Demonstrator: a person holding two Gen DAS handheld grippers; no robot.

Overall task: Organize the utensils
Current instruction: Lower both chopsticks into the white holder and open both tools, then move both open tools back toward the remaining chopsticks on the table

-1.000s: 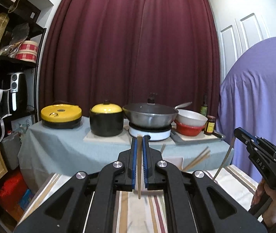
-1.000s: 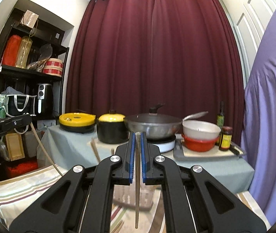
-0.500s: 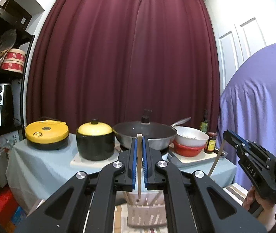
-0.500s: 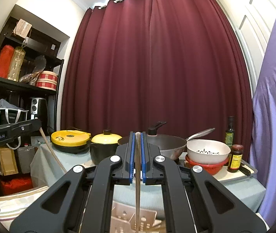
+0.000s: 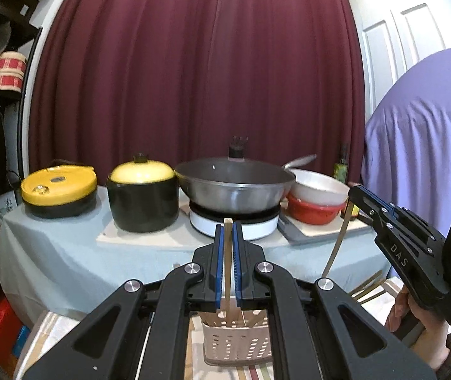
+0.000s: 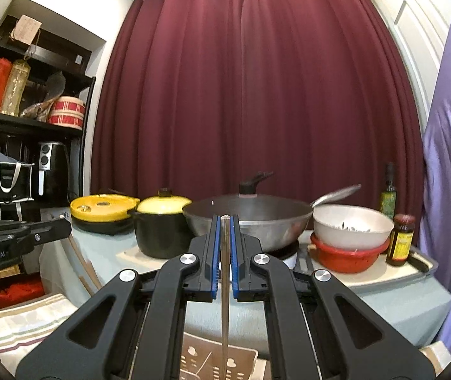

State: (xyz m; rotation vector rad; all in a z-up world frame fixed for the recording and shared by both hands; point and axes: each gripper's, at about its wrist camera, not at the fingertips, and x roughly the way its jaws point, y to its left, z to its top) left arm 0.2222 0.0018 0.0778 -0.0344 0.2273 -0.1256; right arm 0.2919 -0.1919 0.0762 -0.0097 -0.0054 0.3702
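Each gripper carries one chopstick: the left gripper (image 5: 228, 237) has its jaws clamped on a wooden chopstick (image 5: 227, 272), the right gripper (image 6: 224, 231) on a thin pale one (image 6: 224, 300). Both hang above the perforated holder (image 5: 236, 342) — it already holds some sticks. More chopsticks (image 5: 366, 285) lie loose beside it, so sorting seems midway.

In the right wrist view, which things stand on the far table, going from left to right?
Yellow cooker → black pot with yellow lid → wok → white bowl on red bowl → dark jar.
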